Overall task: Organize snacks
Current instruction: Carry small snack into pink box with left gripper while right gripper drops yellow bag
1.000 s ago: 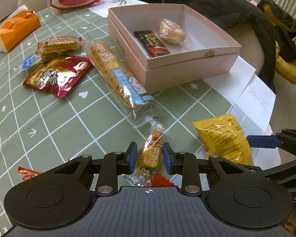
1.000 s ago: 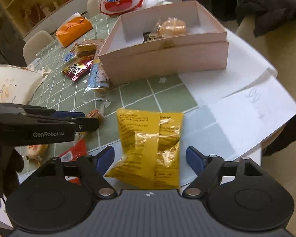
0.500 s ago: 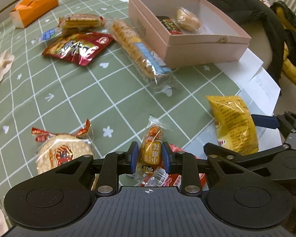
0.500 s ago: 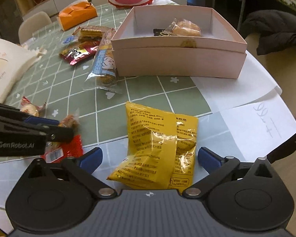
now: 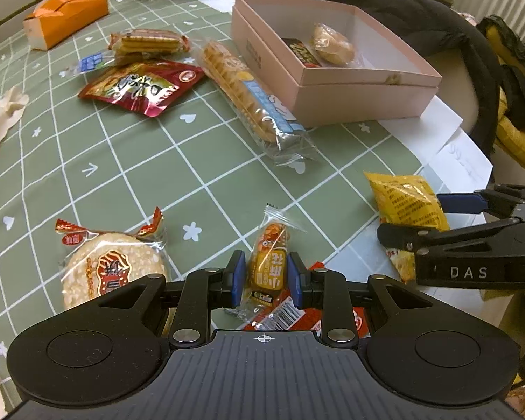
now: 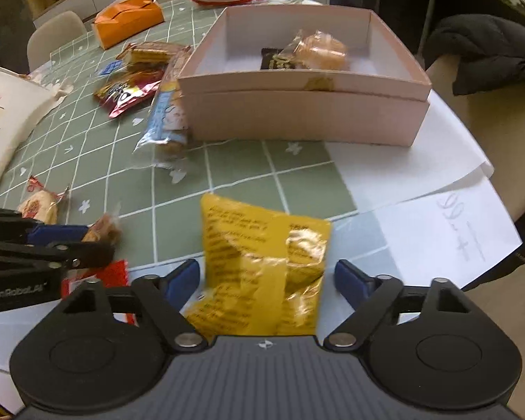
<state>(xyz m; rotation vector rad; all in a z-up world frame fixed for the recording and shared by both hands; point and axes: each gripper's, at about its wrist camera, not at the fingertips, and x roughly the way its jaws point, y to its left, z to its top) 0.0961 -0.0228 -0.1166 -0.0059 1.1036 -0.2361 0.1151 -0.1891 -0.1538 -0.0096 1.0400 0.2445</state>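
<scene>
My left gripper (image 5: 266, 280) is shut on a small orange snack packet (image 5: 267, 262) near the table's front edge. My right gripper (image 6: 267, 278) is open, its blue fingers either side of a yellow snack bag (image 6: 262, 266), not pressing it; the bag also shows in the left wrist view (image 5: 406, 206). The pink box (image 5: 336, 101) stands at the back right and holds a dark chocolate bar (image 5: 302, 52) and a wrapped bun (image 5: 332, 43). The box also shows in the right wrist view (image 6: 308, 115).
On the green checked cloth (image 5: 150, 161) lie a long biscuit pack (image 5: 248, 98), a red bag (image 5: 140, 87), a wafer pack (image 5: 150, 43), a round rice cracker (image 5: 112, 269), a red wrapper (image 5: 297, 318). An orange tissue box (image 5: 66, 14) stands far left. White papers (image 6: 448, 238) lie right.
The left gripper, still shut on the orange packet, pulled back from the box, bringing the rice cracker into view. The right gripper stays open around the yellow bag, jaws a little narrower.
</scene>
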